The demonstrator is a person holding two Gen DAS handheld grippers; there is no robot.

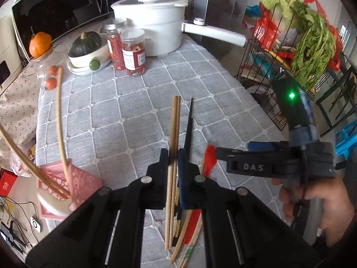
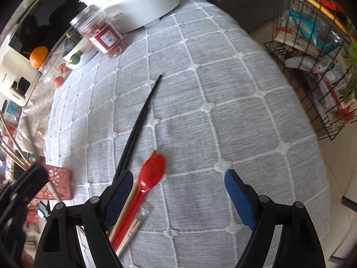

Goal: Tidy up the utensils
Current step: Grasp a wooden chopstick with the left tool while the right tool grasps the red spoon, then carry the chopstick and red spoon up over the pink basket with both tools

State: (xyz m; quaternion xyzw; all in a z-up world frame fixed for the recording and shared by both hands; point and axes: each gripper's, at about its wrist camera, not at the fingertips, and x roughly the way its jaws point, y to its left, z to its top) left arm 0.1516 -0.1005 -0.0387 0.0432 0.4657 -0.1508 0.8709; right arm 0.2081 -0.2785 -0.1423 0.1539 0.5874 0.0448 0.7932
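With its fingers nearly closed, my left hand-held gripper (image 1: 173,156) clamps a pair of wooden chopsticks (image 1: 174,129) that point away from me over the grey quilted tabletop (image 1: 133,111). My right hand-held gripper (image 2: 178,176) is spread wide and holds nothing; its left pad sits just beside the red spoon (image 2: 149,178), which lies flat with loose wooden chopsticks under its handle. The black chopsticks (image 2: 140,122) lie just left of the spoon, tips pointing away. At near left, the pink basket (image 1: 75,178) already contains wooden chopsticks. Farther back stand two jars (image 1: 127,49) and a white pot (image 1: 154,22).
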